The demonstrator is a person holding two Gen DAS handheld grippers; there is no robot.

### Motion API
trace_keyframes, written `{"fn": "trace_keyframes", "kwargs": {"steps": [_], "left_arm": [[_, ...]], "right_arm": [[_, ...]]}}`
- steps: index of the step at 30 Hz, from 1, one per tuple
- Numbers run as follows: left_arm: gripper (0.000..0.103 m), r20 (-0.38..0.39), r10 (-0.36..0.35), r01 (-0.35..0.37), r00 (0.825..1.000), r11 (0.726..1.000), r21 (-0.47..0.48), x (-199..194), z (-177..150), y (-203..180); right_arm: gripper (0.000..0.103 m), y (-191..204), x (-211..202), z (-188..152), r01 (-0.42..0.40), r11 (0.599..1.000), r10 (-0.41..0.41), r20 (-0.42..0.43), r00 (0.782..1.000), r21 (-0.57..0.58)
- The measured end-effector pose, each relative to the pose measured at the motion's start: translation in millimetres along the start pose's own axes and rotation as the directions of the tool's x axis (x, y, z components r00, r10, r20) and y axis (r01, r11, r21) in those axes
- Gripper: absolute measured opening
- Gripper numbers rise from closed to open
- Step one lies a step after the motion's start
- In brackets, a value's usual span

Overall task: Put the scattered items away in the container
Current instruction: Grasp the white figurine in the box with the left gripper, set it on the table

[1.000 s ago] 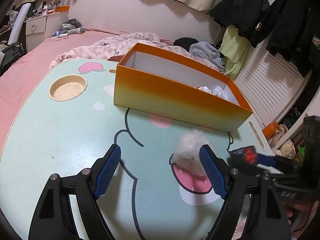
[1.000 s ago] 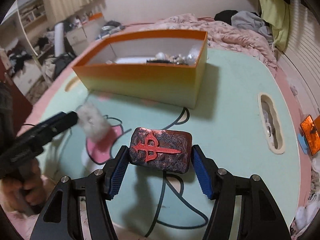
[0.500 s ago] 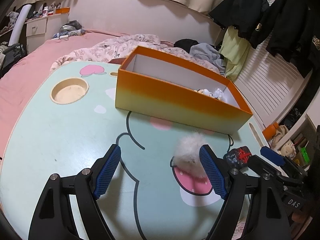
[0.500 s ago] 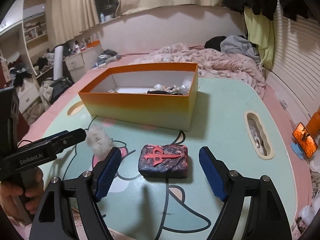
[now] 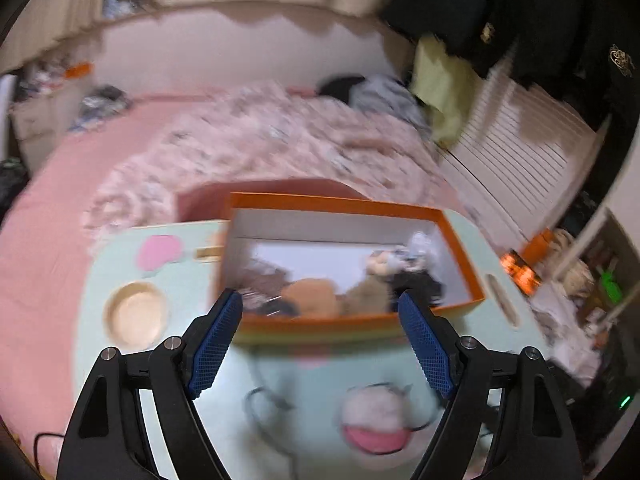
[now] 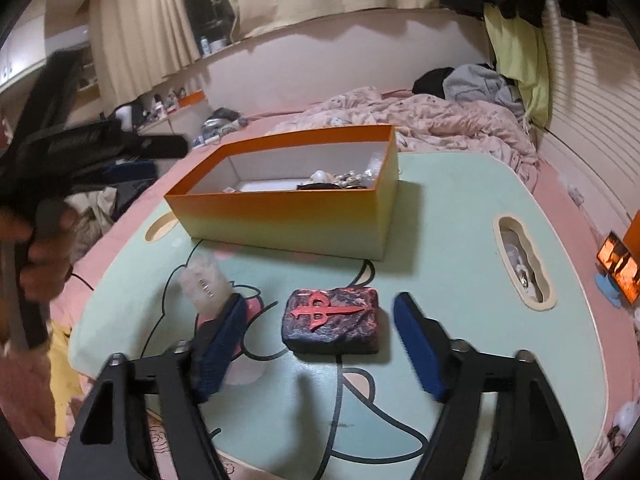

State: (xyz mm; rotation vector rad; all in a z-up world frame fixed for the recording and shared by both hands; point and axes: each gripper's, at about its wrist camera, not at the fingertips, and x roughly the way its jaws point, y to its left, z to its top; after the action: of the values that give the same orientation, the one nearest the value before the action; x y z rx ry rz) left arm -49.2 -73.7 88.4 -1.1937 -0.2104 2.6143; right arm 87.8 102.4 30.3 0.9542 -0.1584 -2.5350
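mint-green lap table (image 5: pixel 120 400) on pink bed. left wrist view, blurred: left gripper (image 5: pixel 320 340) spread wide, holding nothing, raised facing orange box (image 5: pixel 352 326); white fluffy ball (image 5: pixel 376 408) on table below. right wrist view: right gripper (image 6: pixel 320 344) spread, dark block with red emblem (image 6: pixel 332 320) between fingers, untouched; box beyond.

Black tongs (image 5: pixel 320 336) with blue ribbed pads (image 5: pixel 424 346), silver screws.

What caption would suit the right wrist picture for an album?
Open right gripper poised over a dark block with a red symbol on the green table, orange box waiting behind.
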Motion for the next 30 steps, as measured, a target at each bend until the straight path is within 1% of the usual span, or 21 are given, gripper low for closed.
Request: {"fn": "trace_keyframes", "kwargs": {"steps": [1,2,4,6,8,9,10,11,12,13,17,19,20,22,23,24,25,27,30], "left_arm": [[0.081,-0.048,-0.029,0.029,0.998,1.000,0.003,13.2,10.3,-7.2],[0.081,-0.070,-0.042,0.042,0.997,0.999,0.004,20.9,15.5,-12.5],[0.081,-0.121,-0.056,0.059,0.991,0.998,0.016,45.6,29.5,-29.3],[0.080,-0.154,-0.040,0.046,0.987,0.998,0.037,65.3,34.6,-43.4],[0.080,-0.210,0.019,-0.007,0.978,0.998,0.056,95.4,38.8,-54.0],[0.073,-0.226,0.039,-0.026,0.973,0.998,0.060,104.0,40.1,-56.4],[0.069,-0.258,0.062,-0.047,0.964,0.997,0.062,116.7,40.0,-57.8],[0.061,-0.294,0.068,-0.054,0.953,0.997,0.054,127.7,38.8,-57.5],[0.056,-0.317,0.061,-0.050,0.947,0.998,0.042,134.8,38.1,-58.4],[0.055,-0.333,0.052,-0.043,0.942,0.999,0.034,139.3,36.2,-58.1],[0.055,-0.322,0.086,-0.072,0.943,0.996,0.058,140.8,33.3,-55.3],[0.048,-0.333,0.096,-0.081,0.938,0.995,0.058,145.6,33.6,-51.0],[0.038,-0.336,0.126,-0.106,0.933,0.991,0.078,149.8,32.5,-49.5],[0.038,-0.305,0.167,-0.135,0.938,0.983,0.125,151.7,33.8,-51.4],[0.038,-0.299,0.168,-0.133,0.939,0.982,0.135,152.9,34.8,-51.6],[0.038,-0.294,0.152,-0.117,0.944,0.984,0.131,151.7,34.9,-50.2],[0.038,-0.281,0.117,-0.088,0.953,0.990,0.111,147.5,35.7,-48.1],[0.038,-0.252,0.083,-0.064,0.964,0.994,0.085,139.3,38.8,-44.1],[0.038,-0.209,0.055,-0.041,0.976,0.997,0.072,122.3,44.6,-42.0]], "right_arm": [[0.057,-1.3,0.5,-0.3,-0.002,1.000,0.002,-0.004,1.000,0.008],[0.053,-1.9,1.1,-0.6,-0.004,1.000,0.004,-0.008,1.000,0.014],[0.053,-3.5,2.7,-0.8,-0.012,1.000,0.012,-0.016,1.000,0.020],[0.053,-4.1,3.4,-1.0,-0.017,1.000,0.017,-0.020,1.000,0.022],[0.053,-4.7,2.9,-0.5,-0.018,1.000,0.018,-0.018,1.000,0.023],[0.053,-5.0,2.7,-0.1,-0.018,1.000,0.018,-0.017,1.000,0.024],[0.053,-5.2,2.7,0.0,-0.018,0.999,0.019,-0.016,1.000,0.026],[0.053,-6.2,2.5,0.2,-0.020,0.999,0.020,-0.016,1.000,0.028],[0.053,-6.9,2.4,0.4,-0.020,0.999,0.020,-0.017,1.000,0.031],[0.053,-8.2,2.6,0.9,-0.021,0.999,0.022,-0.018,1.000,0.033],[0.054,-7.6,2.9,0.7,-0.026,0.999,0.027,-0.019,0.999,0.037],[0.055,-6.9,2.4,0.3,-0.028,0.999,0.029,-0.023,0.999,0.037],[0.055,-7.5,2.8,0.7,-0.029,0.999,0.030,-0.025,0.999,0.036],[0.056,-6.8,2.5,0.5,-0.030,0.999,0.031,-0.026,0.999,0.034],[0.056,-6.7,2.1,0.3,-0.029,0.999,0.030,-0.025,0.999,0.035],[0.057,-6.8,1.6,-0.1,-0.029,0.999,0.030,-0.024,0.999,0.036],[0.058,-6.9,1.1,-0.6,-0.029,0.999,0.030,-0.023,0.999,0.038],[0.058,-7.0,1.2,-1.2,-0.031,0.999,0.032,-0.023,0.999,0.042],[0.058,-7.5,2.0,-1.1,-0.032,0.999,0.033,-0.026,0.999,0.043]]}}
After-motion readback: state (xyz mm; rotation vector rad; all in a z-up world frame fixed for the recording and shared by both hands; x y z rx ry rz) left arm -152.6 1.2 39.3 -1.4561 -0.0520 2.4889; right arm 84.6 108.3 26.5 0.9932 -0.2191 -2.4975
